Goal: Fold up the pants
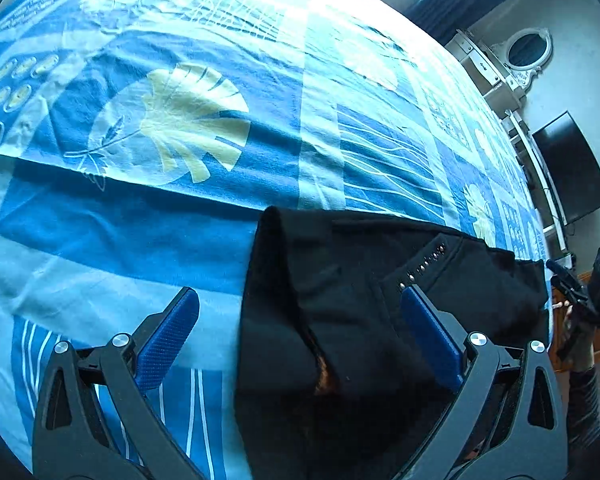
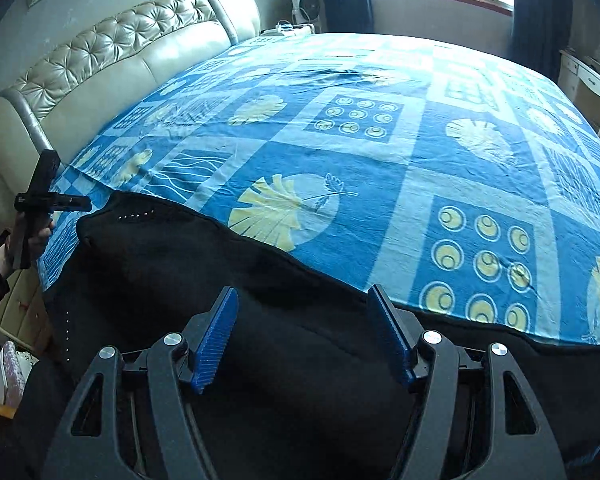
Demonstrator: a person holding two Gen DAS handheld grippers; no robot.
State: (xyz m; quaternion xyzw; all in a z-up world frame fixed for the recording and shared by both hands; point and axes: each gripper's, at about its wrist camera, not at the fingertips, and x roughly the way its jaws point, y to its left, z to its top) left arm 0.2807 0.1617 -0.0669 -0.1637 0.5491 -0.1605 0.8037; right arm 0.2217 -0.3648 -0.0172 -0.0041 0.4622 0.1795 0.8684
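So, quick rundown:
Pants: black pants (image 2: 204,280) are laid along the near edge of the bed, on the blue leaf-print bedspread (image 2: 380,160).
Left gripper (image 1: 300,312): jaws spread wide over the folded end, nothing pinched.
Right gripper (image 2: 302,312): parted, nothing held, cloth only below.
Risk: probably only one layer gets grabbed, or the bedspread gets nipped too, so the fold is dragged crooked.

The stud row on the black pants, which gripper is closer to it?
Left. The left gripper has a fingertip right beside the stud row; the right gripper hovers over plain black cloth, well away.
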